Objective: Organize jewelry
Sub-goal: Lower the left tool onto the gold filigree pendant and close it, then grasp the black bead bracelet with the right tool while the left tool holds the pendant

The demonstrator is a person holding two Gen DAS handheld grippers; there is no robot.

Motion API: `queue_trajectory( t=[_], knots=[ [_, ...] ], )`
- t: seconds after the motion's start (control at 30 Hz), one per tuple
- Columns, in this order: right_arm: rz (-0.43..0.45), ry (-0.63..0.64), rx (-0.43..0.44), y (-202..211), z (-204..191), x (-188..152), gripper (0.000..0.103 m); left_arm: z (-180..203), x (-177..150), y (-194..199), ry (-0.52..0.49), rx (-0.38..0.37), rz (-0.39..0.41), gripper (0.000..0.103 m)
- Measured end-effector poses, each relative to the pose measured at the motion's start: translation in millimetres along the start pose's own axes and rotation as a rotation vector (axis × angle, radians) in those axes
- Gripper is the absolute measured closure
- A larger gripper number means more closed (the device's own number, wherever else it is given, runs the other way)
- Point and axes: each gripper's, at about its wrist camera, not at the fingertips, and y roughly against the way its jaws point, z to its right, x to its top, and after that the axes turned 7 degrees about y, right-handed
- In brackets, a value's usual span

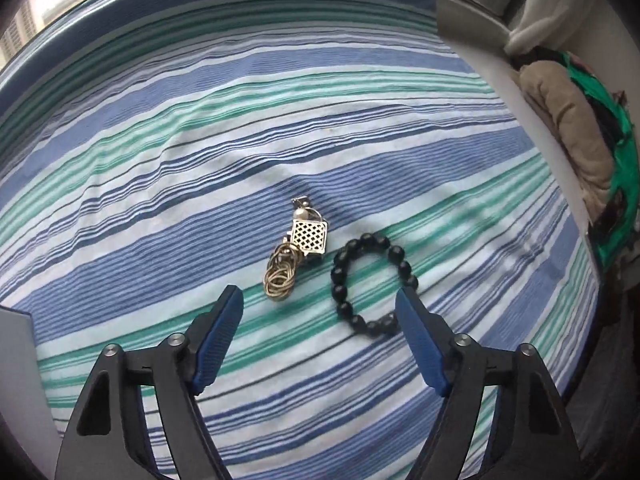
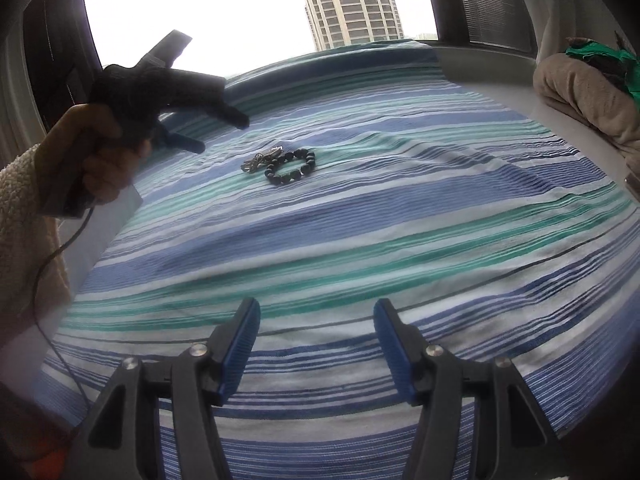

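A black bead bracelet (image 1: 374,286) lies flat on the striped cloth (image 1: 160,208). Just left of it lies a small heap of gold jewelry (image 1: 296,252): a lattice square pendant, a pearl and coiled rings. My left gripper (image 1: 320,300) is open and empty, hovering just short of both; its right finger hides part of the bracelet's near right edge. In the right wrist view the bracelet (image 2: 291,167) and the gold heap (image 2: 260,160) sit far ahead. The left gripper (image 2: 222,130) shows there above them to the left. My right gripper (image 2: 316,310) is open and empty, low over the cloth's near side.
A beige folded blanket (image 1: 568,128) and green fabric (image 1: 616,152) lie at the right on a white ledge (image 2: 500,80). A window with a tower block (image 2: 352,0) is behind. A grey box edge (image 1: 16,360) sits at the left.
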Motion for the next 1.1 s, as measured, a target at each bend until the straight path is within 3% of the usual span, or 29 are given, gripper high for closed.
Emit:
queue_trajectory(
  t=[0.13,0.4,0.47,0.53,0.57,0.7,0.87,1.1],
  knots=[
    [-0.020,-0.036,-0.002,0,17,-11,0.043,4,17,-23,0.011,0.067,-0.003,0.036],
    [-0.022,-0.062,-0.012,2,36,-20,0.043,6,21,-49,0.023,0.109,-0.048,0.055],
    [-0.020,-0.075,-0.010,4,38,-20,0.043,6,22,-49,0.029,0.124,-0.027,0.057],
    [-0.014,-0.079,-0.011,7,38,-20,0.043,5,22,-49,0.037,0.137,-0.016,0.064],
    [-0.009,-0.077,-0.014,9,38,-20,0.043,4,22,-49,0.042,0.141,-0.010,0.073],
    [-0.018,-0.074,-0.019,8,38,-20,0.043,-3,17,-41,0.065,0.153,0.015,0.074],
    [0.008,-0.067,-0.025,19,37,-18,0.043,-33,-24,6,0.113,0.096,0.091,0.075],
    [-0.030,-0.041,0.025,13,25,-8,0.042,-77,-116,99,0.156,0.053,0.190,0.075]
  ],
)
